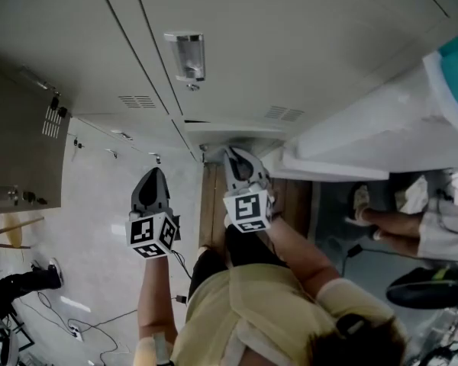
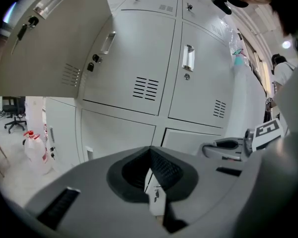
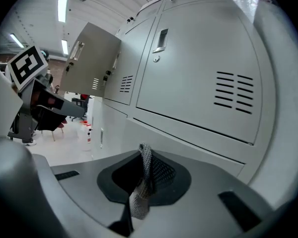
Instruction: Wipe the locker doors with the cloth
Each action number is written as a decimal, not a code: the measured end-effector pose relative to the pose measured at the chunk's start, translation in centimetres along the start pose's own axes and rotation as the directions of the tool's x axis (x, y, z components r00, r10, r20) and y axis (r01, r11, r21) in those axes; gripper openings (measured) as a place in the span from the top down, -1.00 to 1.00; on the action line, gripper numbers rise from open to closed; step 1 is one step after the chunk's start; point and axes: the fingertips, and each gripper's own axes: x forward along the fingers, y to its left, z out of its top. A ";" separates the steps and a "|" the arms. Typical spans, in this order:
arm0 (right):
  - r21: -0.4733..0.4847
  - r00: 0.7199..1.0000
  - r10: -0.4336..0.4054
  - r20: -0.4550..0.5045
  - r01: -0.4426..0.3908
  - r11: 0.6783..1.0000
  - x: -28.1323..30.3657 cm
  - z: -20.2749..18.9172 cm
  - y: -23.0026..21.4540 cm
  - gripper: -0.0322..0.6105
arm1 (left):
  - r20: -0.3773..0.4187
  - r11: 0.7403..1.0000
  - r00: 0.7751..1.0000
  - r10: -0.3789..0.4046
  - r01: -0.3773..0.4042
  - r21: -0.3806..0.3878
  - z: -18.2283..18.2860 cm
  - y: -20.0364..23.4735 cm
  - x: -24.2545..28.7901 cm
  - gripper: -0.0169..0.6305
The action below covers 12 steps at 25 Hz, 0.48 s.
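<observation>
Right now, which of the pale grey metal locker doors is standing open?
The pale grey upper locker door farthest left in the left gripper view. It is swung out at an angle, while the neighbouring doors lie flush and shut.

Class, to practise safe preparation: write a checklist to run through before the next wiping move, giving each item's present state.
1. Cloth clamped in right tool: ok.
2. Left tool empty, jaws together: ok.
3. Door facing right tool shut: ok.
4. Every door shut: not ok, left door stands open.
5. Cloth touching door: cannot tell.
</observation>
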 end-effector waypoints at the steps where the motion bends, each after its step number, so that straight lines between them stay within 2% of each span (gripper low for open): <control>1: -0.007 1.000 0.016 0.004 -0.016 1.000 0.5 0.2 0.6 0.84 | 0.001 1.000 1.000 0.012 -0.012 -0.006 -0.1 0.5 -0.3 0.99; 7: -0.031 0.994 0.103 0.023 -0.102 0.994 2.9 1.6 4.1 0.84 | 0.002 0.996 0.997 0.072 -0.072 -0.043 -0.5 2.7 -1.7 0.99; 12: -0.047 0.990 0.137 0.036 -0.135 0.990 4.7 1.9 5.8 0.84 | -0.005 0.994 0.995 0.099 -0.099 -0.050 -1.1 3.8 -2.4 0.99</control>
